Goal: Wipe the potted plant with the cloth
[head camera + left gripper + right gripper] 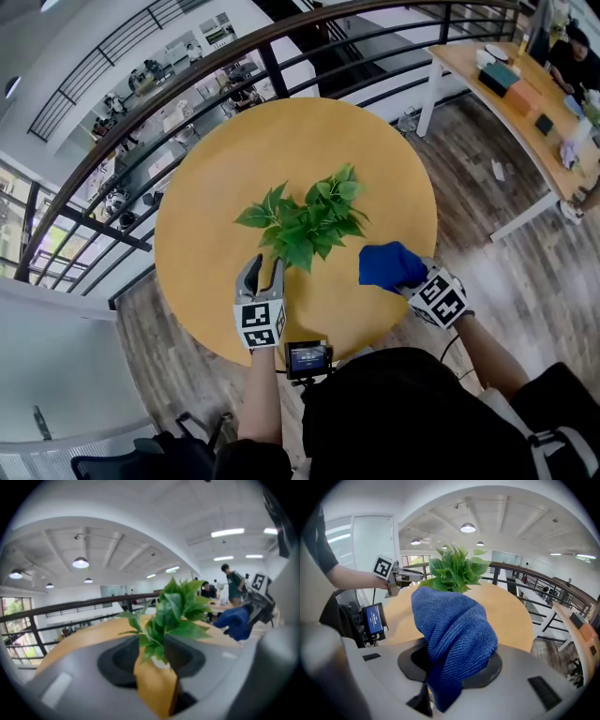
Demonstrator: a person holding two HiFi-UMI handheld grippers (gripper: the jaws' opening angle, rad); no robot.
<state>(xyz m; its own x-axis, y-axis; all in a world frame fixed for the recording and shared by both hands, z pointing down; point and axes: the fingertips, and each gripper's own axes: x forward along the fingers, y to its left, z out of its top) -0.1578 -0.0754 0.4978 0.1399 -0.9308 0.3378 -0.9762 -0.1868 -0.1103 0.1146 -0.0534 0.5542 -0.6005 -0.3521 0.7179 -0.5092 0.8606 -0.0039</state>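
Flanking the potted plant [305, 223], well inside table [281, 141] rim: left gripper [262, 272] spread, right gripper [401, 278] pinching cloth [386, 262].

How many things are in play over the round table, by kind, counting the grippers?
Potted plant: 1
Blue cloth: 1
Grippers: 2, the left gripper and the right gripper, which holds the cloth
Total: 4

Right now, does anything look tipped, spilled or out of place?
Nothing stands out. The potted plant stands upright on the table; the right gripper clamps the cloth; the left gripper is open beside the plant.
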